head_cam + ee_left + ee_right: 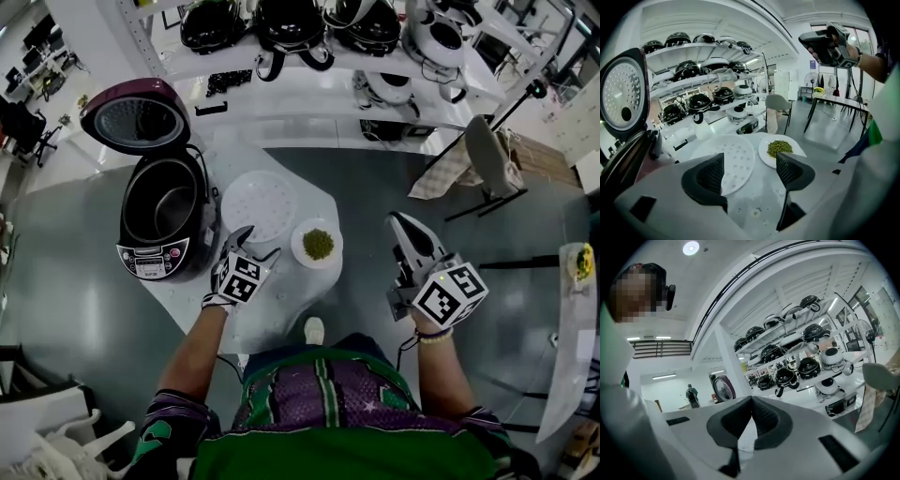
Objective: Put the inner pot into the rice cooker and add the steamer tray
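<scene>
Left gripper (253, 246) (747, 171): jaws apart, nothing between them. It hangs over the middle of the white table (281, 291), nose angled down at the steamer tray (260, 203) (736, 159).

Steamer tray: white perforated disc, flat on the table centre, just right of the rice cooker (150, 258). Nothing is touching it.

Rice cooker: at the table's left edge, maroon lid (136, 114) (621, 96) hinged up.

Inner pot (159, 211): looks seated in the cooker, but the cavity is dark, so not certain.

Plate (300, 246) (764, 152) of green beans (319, 244) (779, 147): near the table's right edge, just beside the tray.

Right gripper (398, 220) (751, 416): jaws pressed together, empty, held off the table's right edge over the floor.
</scene>
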